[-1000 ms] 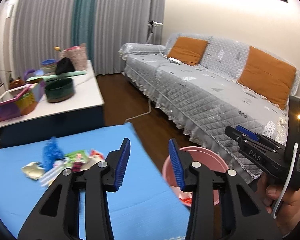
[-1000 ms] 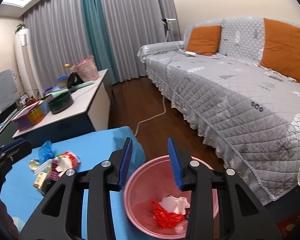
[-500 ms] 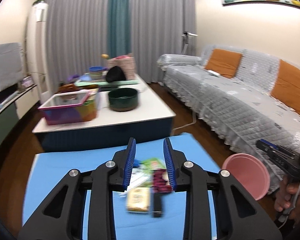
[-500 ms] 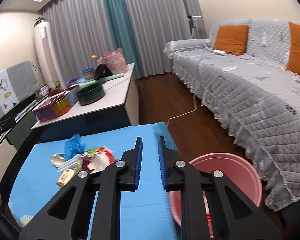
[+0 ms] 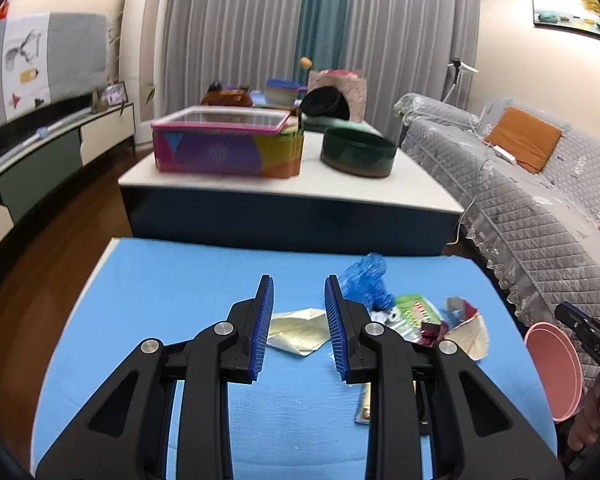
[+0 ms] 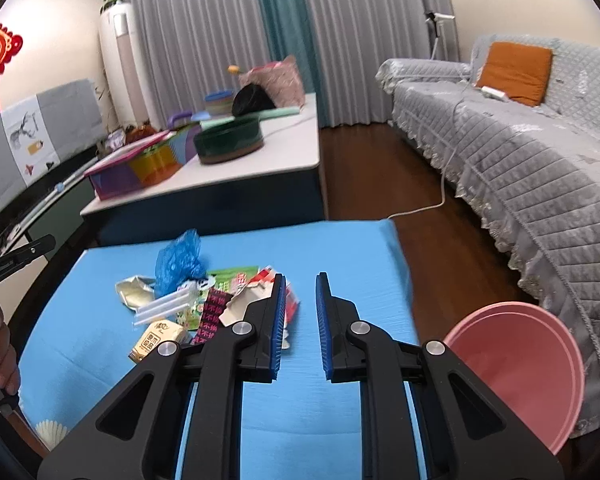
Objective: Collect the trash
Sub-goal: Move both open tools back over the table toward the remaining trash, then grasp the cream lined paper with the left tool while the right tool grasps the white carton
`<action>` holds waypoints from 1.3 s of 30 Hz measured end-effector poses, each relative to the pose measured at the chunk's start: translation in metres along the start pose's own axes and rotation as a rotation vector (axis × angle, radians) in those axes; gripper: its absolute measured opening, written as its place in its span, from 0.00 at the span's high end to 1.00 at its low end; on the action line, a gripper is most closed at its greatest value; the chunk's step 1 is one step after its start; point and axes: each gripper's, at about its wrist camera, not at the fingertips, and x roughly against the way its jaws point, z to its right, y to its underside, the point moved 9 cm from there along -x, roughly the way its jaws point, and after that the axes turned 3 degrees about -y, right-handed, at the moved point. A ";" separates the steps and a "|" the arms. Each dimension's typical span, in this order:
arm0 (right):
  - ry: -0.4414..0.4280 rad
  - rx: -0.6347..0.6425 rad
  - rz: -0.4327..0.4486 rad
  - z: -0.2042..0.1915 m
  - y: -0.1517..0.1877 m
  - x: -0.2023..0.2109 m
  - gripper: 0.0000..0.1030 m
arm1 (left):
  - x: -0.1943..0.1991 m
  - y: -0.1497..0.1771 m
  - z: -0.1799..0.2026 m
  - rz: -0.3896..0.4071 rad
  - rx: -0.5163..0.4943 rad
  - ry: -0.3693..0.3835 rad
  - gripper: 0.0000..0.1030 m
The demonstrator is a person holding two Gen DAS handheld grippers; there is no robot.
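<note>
My left jaws (image 5: 298, 330) and my right jaws (image 6: 301, 326) both stand a little way apart with nothing in them; both have just been closing in, and no trash sits between the pads. I think I am between picks: I am coming to the trash pile (image 6: 204, 300) for the next bit. The pile lies on the blue worktop (image 5: 180, 280), just in front of me. A cream paper scrap (image 5: 298, 330) shows right between my left jaws, but it is lying flat and is not pinched. On the right side of it are a blue plastic bag (image 5: 364, 280), a green wrapper (image 5: 414, 308) and a torn carton (image 5: 466, 330). My right jaws sit just beside the right edge of the pile. Next I should open wider, dip down and pinch one piece. Flat paper may slip, so I must go low. The pink bin (image 6: 516, 364) waits off the right edge of the worktop, near the grey sofa (image 6: 540, 168). Nothing blocks the way there. Farther off is a white table (image 5: 284, 188) with a bright box (image 5: 224, 148) and a green bowl (image 5: 358, 154), and grey curtains (image 5: 240, 32) hang behind.
</note>
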 end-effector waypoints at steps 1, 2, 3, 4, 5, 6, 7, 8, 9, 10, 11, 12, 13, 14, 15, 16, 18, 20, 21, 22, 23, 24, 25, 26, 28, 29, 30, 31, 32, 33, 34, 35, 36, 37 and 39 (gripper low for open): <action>-0.004 0.001 -0.008 -0.002 0.001 -0.005 0.83 | -0.007 0.003 0.002 -0.011 -0.011 -0.004 0.74; -0.013 0.003 -0.021 -0.004 0.004 -0.012 0.83 | -0.014 0.007 0.003 -0.019 -0.021 -0.008 0.74; -0.021 0.005 -0.031 -0.006 0.005 -0.016 0.83 | -0.017 0.010 0.002 -0.025 -0.026 -0.010 0.74; -0.032 0.011 -0.049 -0.010 0.009 -0.024 0.83 | -0.024 0.014 0.003 -0.040 -0.024 -0.011 0.74; -0.037 0.015 -0.058 -0.012 0.011 -0.029 0.79 | -0.028 0.017 0.000 -0.050 -0.017 -0.010 0.74; -0.043 0.020 -0.071 -0.014 0.014 -0.034 0.75 | -0.033 0.021 -0.001 -0.060 -0.011 -0.010 0.74; -0.053 0.027 -0.095 -0.017 0.019 -0.042 0.72 | -0.036 0.023 0.000 -0.067 -0.009 -0.012 0.74; -0.056 0.031 -0.107 -0.019 0.022 -0.048 0.66 | -0.041 0.025 -0.001 -0.075 -0.005 -0.017 0.74; -0.055 0.034 -0.120 -0.020 0.025 -0.054 0.59 | -0.044 0.026 -0.001 -0.082 0.001 -0.020 0.74; -0.054 0.035 -0.134 -0.021 0.028 -0.060 0.56 | -0.050 0.028 -0.001 -0.094 0.007 -0.022 0.73; -0.053 0.034 -0.146 -0.021 0.030 -0.065 0.54 | -0.054 0.030 -0.001 -0.105 0.010 -0.025 0.70; -0.052 0.033 -0.153 -0.021 0.032 -0.068 0.52 | -0.059 0.033 -0.002 -0.116 0.014 -0.029 0.67; -0.048 0.031 -0.166 -0.020 0.035 -0.073 0.51 | -0.066 0.037 -0.003 -0.134 0.023 -0.033 0.62; -0.048 0.027 -0.181 -0.019 0.037 -0.078 0.50 | -0.071 0.041 -0.003 -0.150 0.032 -0.034 0.60; -0.051 0.021 -0.196 -0.019 0.040 -0.083 0.50 | -0.076 0.044 -0.004 -0.163 0.039 -0.034 0.59; -0.053 0.016 -0.208 -0.019 0.042 -0.087 0.50 | -0.081 0.046 -0.005 -0.178 0.045 -0.035 0.54; -0.056 0.009 -0.237 -0.019 0.047 -0.095 0.47 | -0.092 0.054 -0.007 -0.209 0.058 -0.045 0.48; -0.062 0.005 -0.265 -0.020 0.052 -0.101 0.46 | -0.103 0.062 -0.009 -0.245 0.075 -0.052 0.48; -0.067 0.006 -0.281 -0.021 0.056 -0.105 0.46 | -0.107 0.065 -0.010 -0.262 0.082 -0.061 0.48; -0.067 0.009 -0.288 -0.022 0.058 -0.107 0.46 | -0.110 0.069 -0.012 -0.277 0.089 -0.067 0.48; -0.063 0.014 -0.292 -0.023 0.059 -0.108 0.46 | -0.114 0.072 -0.012 -0.292 0.099 -0.068 0.48; -0.059 0.021 -0.294 -0.024 0.060 -0.109 0.46 | -0.117 0.074 -0.013 -0.301 0.104 -0.070 0.48; -0.058 0.026 -0.295 -0.025 0.060 -0.110 0.46 | -0.118 0.076 -0.013 -0.308 0.104 -0.074 0.48; -0.059 0.030 -0.297 -0.026 0.060 -0.111 0.48 | -0.120 0.078 -0.012 -0.316 0.101 -0.080 0.48; -0.059 0.031 -0.296 -0.025 0.059 -0.110 0.53 | -0.121 0.081 -0.012 -0.325 0.093 -0.085 0.52; -0.057 0.034 -0.299 -0.024 0.059 -0.111 0.59 | -0.122 0.082 -0.012 -0.328 0.090 -0.086 0.57; -0.053 0.036 -0.303 -0.024 0.060 -0.111 0.63 | -0.122 0.082 -0.012 -0.331 0.088 -0.088 0.59; -0.052 0.038 -0.308 -0.023 0.061 -0.112 0.65 | -0.122 0.082 -0.013 -0.335 0.088 -0.091 0.63; -0.056 0.038 -0.312 -0.023 0.062 -0.112 0.66 | -0.122 0.083 -0.015 -0.338 0.093 -0.090 0.68; -0.057 0.039 -0.312 -0.023 0.062 -0.112 0.66 | -0.121 0.082 -0.014 -0.341 0.095 -0.091 0.71; -0.056 0.043 -0.311 -0.024 0.062 -0.112 0.66 | -0.121 0.082 -0.015 -0.343 0.096 -0.092 0.77; -0.056 0.049 -0.310 -0.025 0.061 -0.111 0.67 | -0.122 0.081 -0.016 -0.345 0.097 -0.095 0.81; -0.056 0.055 -0.310 -0.025 0.061 -0.110 0.67 | -0.121 0.081 -0.017 -0.344 0.097 -0.096 0.82; -0.056 0.059 -0.308 -0.026 0.061 -0.109 0.67 | -0.120 0.080 -0.017 -0.341 0.094 -0.099 0.86; -0.052 0.067 -0.305 -0.026 0.061 -0.107 0.68 | -0.119 0.078 -0.018 -0.337 0.090 -0.105 0.91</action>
